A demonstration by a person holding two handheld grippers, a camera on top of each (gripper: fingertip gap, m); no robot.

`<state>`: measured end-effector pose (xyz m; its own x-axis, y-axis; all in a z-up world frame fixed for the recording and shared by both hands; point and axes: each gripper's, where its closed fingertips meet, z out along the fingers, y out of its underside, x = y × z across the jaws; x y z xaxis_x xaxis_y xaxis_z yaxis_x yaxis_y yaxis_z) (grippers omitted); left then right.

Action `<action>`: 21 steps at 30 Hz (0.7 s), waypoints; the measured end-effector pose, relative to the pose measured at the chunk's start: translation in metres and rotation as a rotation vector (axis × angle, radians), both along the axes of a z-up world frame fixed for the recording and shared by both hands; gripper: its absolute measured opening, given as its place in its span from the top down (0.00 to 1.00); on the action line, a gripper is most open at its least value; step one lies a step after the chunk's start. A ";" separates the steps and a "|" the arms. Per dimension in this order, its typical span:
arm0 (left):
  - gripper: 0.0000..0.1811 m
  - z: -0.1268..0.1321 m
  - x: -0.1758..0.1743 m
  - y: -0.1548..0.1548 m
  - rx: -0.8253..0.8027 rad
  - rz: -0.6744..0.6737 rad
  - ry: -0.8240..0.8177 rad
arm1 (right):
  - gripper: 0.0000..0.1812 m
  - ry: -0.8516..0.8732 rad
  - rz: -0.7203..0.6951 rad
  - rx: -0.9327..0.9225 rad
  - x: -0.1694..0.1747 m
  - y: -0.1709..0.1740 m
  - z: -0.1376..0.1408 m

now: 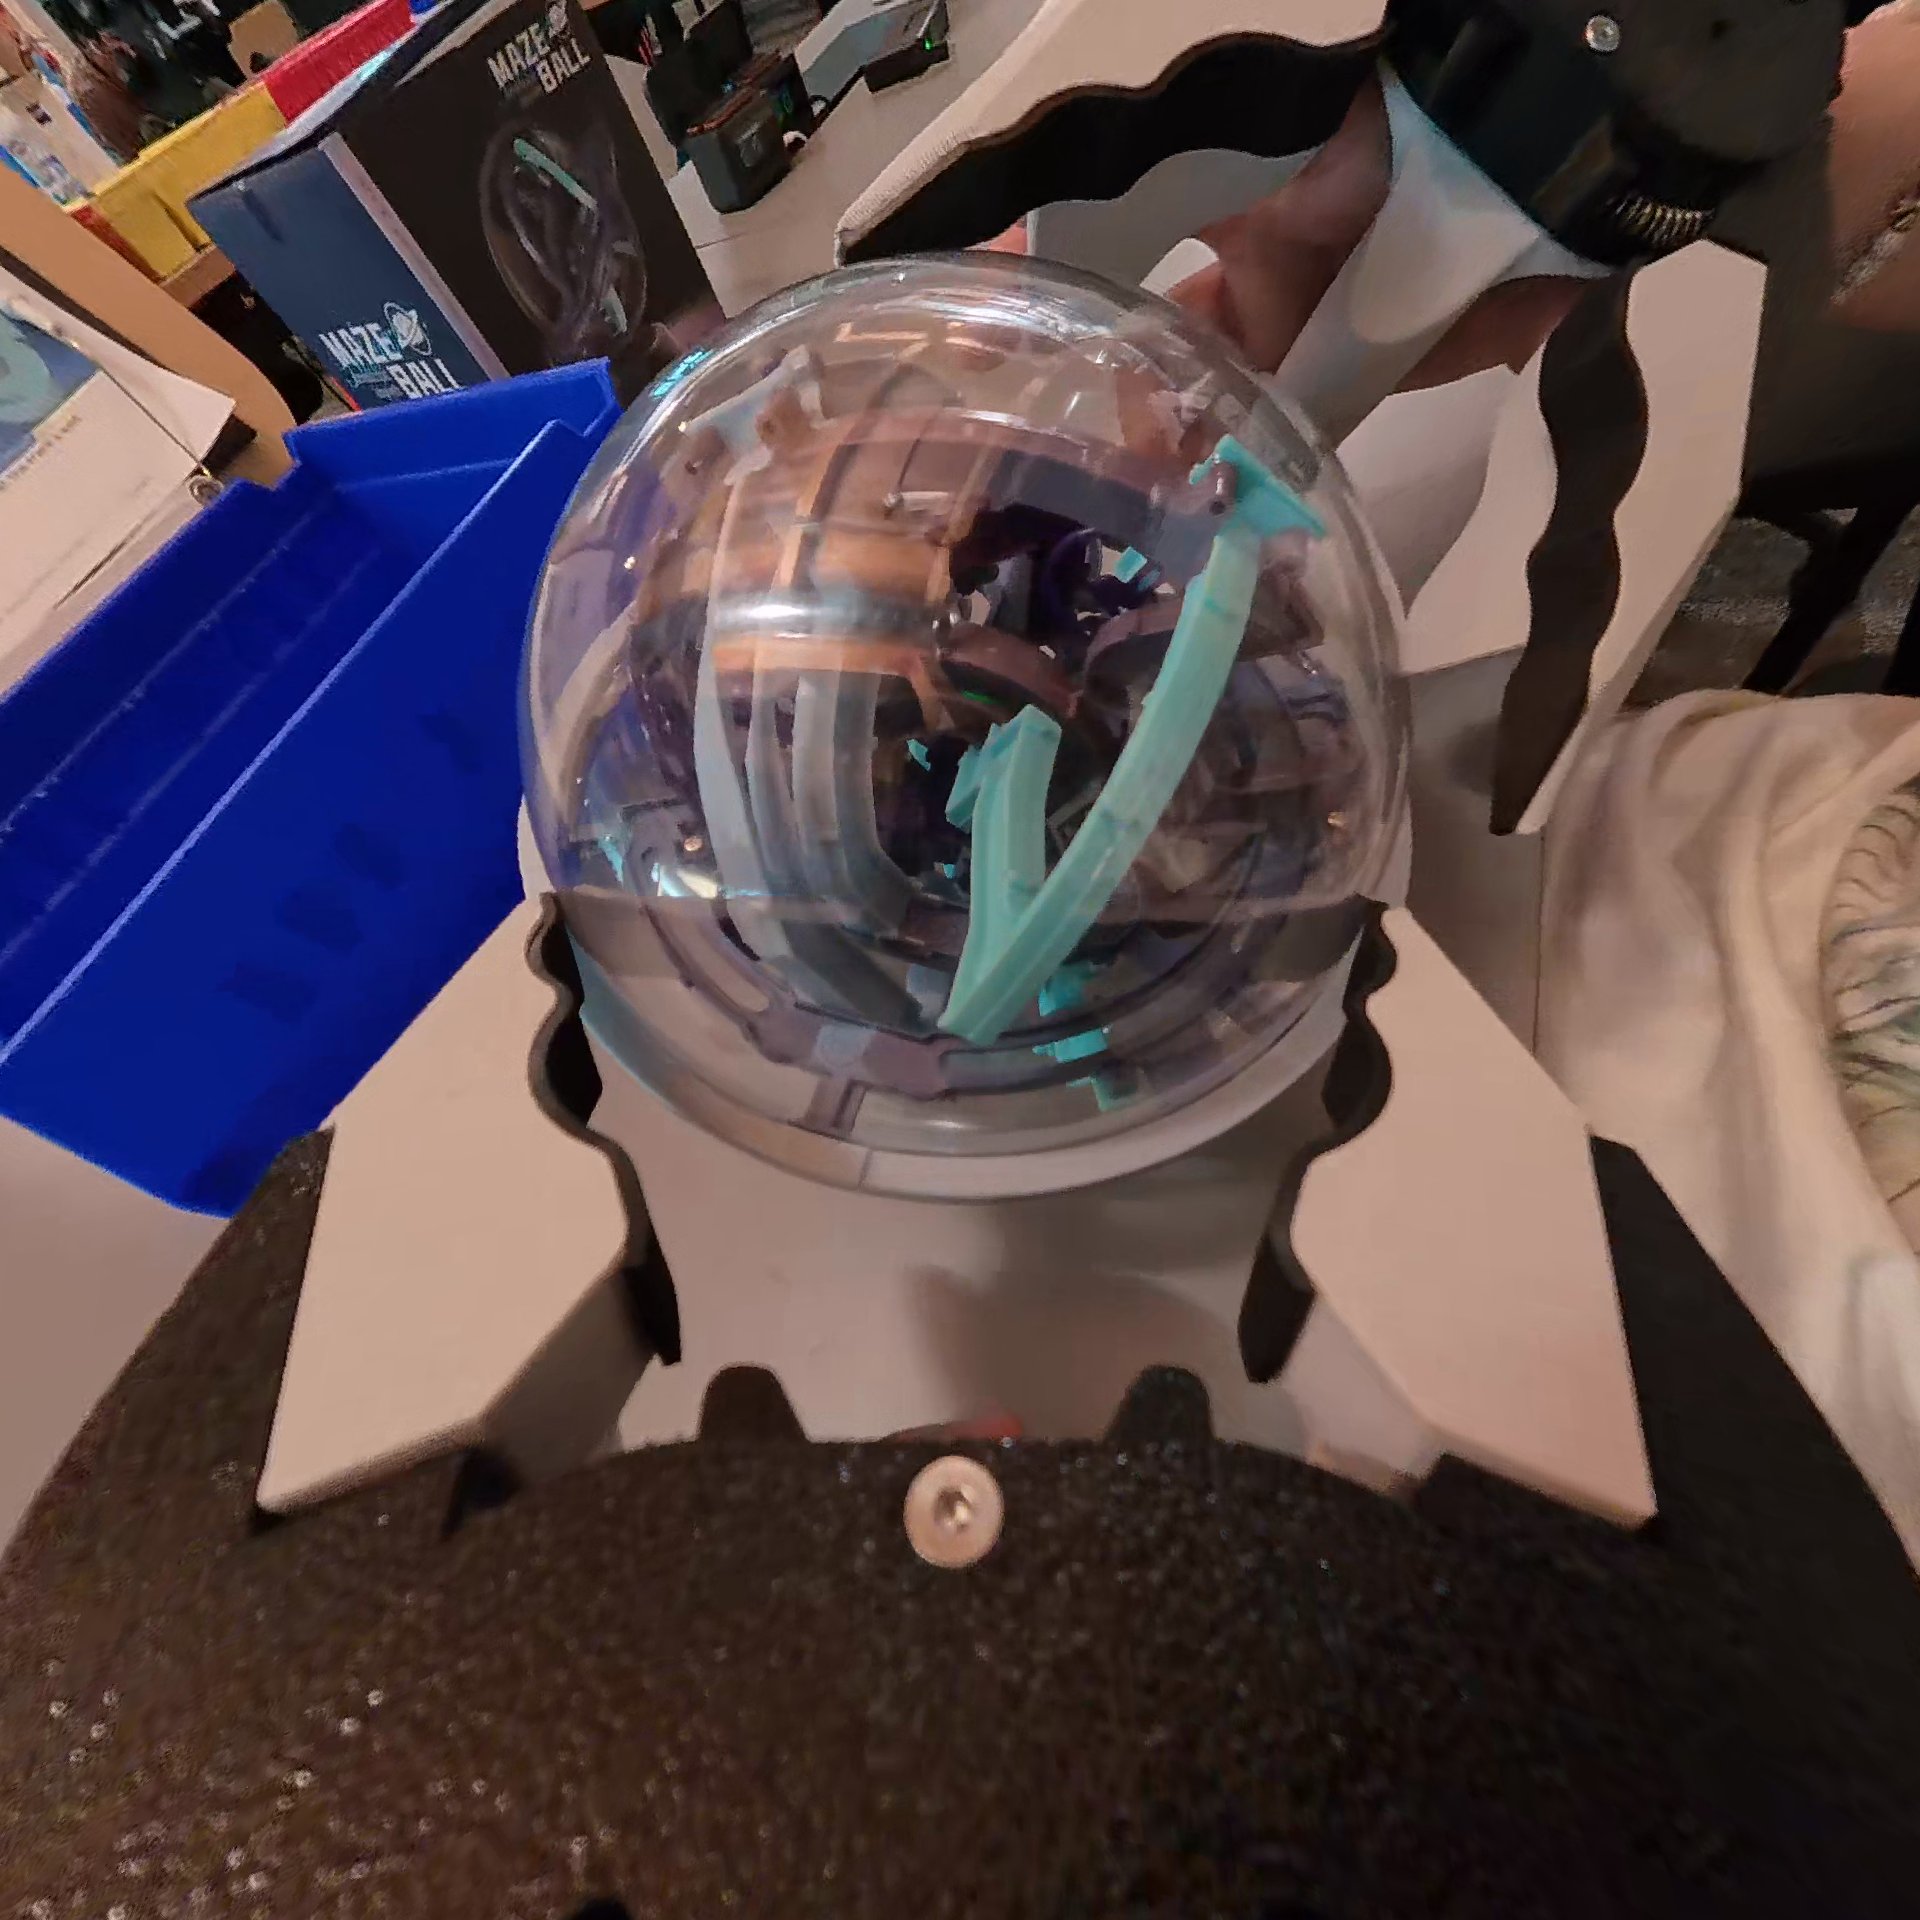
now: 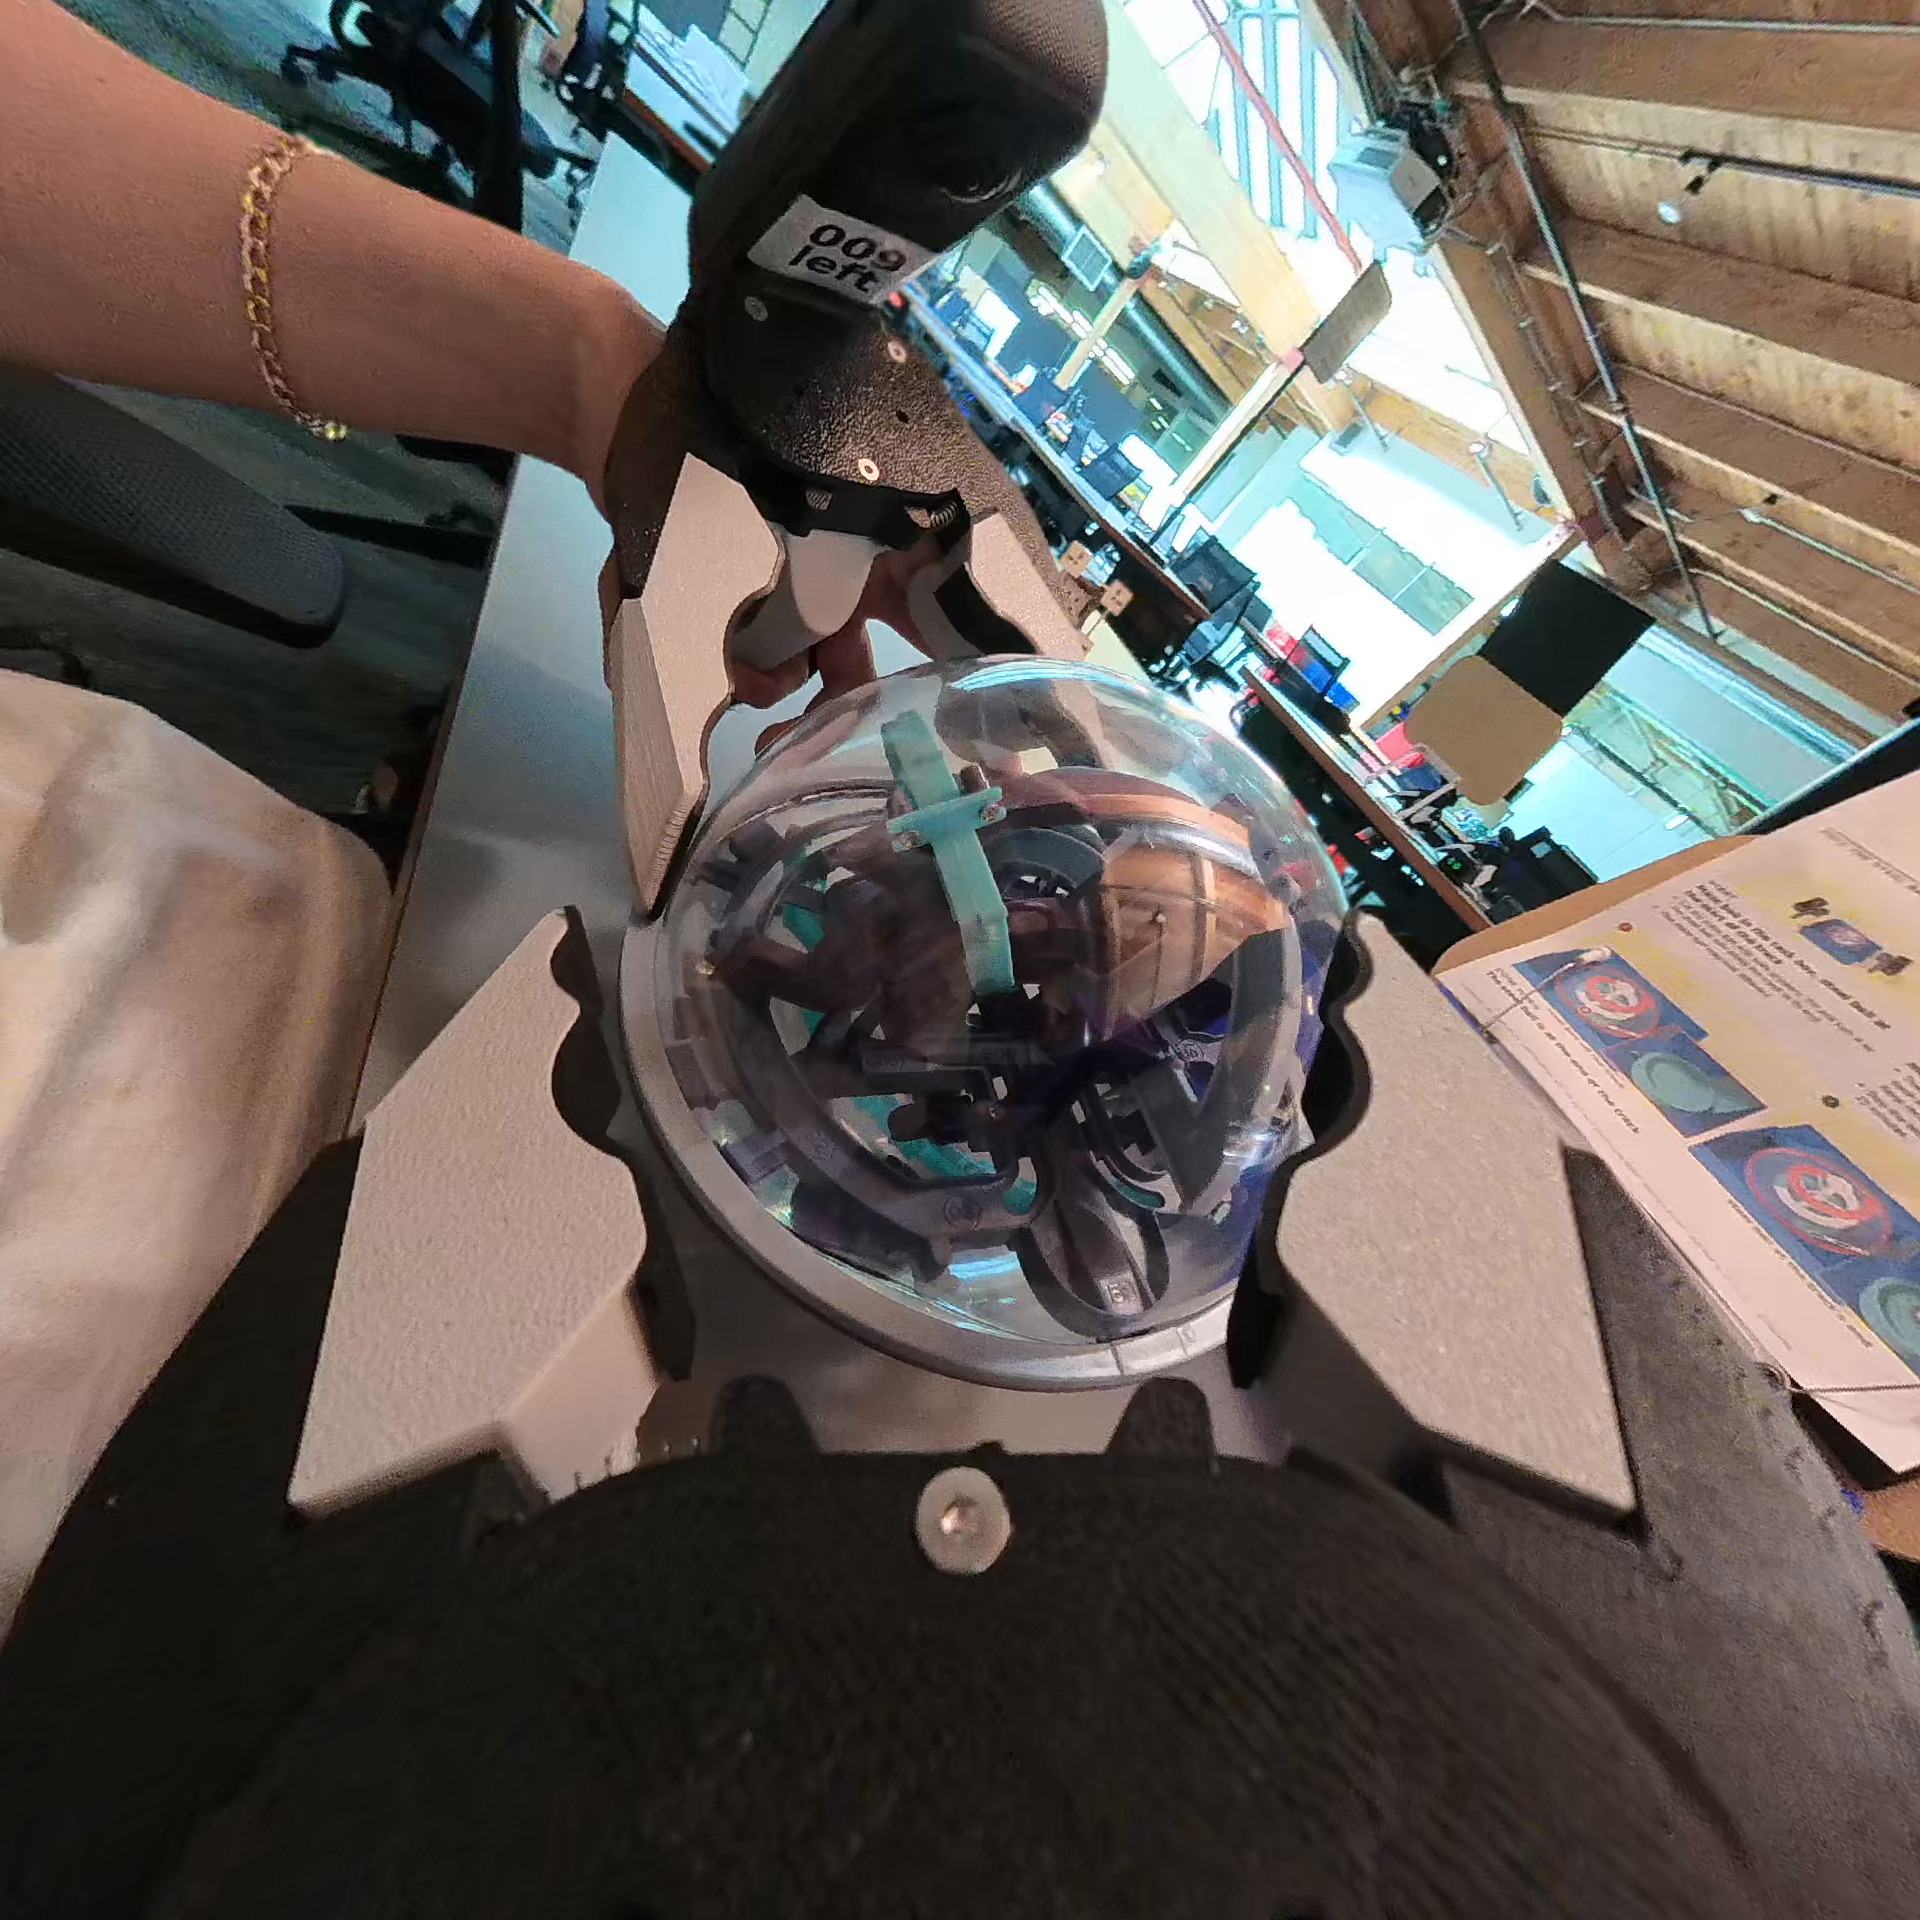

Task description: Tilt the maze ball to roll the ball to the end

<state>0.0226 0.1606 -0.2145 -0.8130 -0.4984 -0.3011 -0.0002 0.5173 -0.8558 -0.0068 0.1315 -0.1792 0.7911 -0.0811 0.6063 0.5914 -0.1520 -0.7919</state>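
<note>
I have both tongs, left (image 1: 961, 925) and right (image 2: 961, 997), clenched on the maze ball (image 1: 966, 727); blue bin (image 1: 239, 748) at nine o'clock.

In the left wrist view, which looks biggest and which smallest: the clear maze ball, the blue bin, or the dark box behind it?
As they appear in that view:
1. Maze ball, largest, though it sits closest to the camera.
2. Blue bin, partly cut off by the frame's edge.
3. Dark box, smallest, but farthest away, so its true size is unsure.
</note>
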 end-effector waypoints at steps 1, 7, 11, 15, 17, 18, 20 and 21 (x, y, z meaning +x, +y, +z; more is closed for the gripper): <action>0.23 0.000 0.000 -0.001 0.005 -0.003 -0.006 | 0.26 0.000 -0.005 0.012 0.000 -0.001 0.000; 0.23 0.002 0.001 -0.003 -0.024 -0.001 -0.004 | 0.26 0.023 -0.016 0.049 0.004 -0.001 0.001; 0.23 0.002 0.003 -0.003 -0.034 -0.004 0.015 | 0.25 0.024 -0.021 0.049 0.007 0.001 0.000; 0.23 0.002 0.002 -0.004 -0.012 -0.030 -0.005 | 0.25 0.022 -0.025 0.050 0.002 -0.002 0.000; 0.23 0.002 0.001 -0.005 0.003 -0.042 -0.016 | 0.24 0.016 -0.034 0.046 0.000 -0.004 -0.001; 0.23 0.002 0.001 -0.005 0.011 -0.048 -0.020 | 0.24 0.011 -0.040 0.042 0.000 -0.004 -0.002; 0.23 0.003 0.001 -0.007 0.023 -0.058 -0.027 | 0.24 0.007 -0.051 0.040 -0.001 -0.006 -0.003; 0.23 0.003 0.001 -0.008 0.028 -0.062 -0.029 | 0.23 0.010 -0.056 0.045 -0.002 -0.008 -0.003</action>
<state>0.0232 0.1523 -0.2111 -0.8326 -0.4386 -0.3382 0.0572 0.5393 -0.8402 -0.0089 0.1238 -0.1823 0.7906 -0.1523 0.5931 0.5748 -0.1492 -0.8046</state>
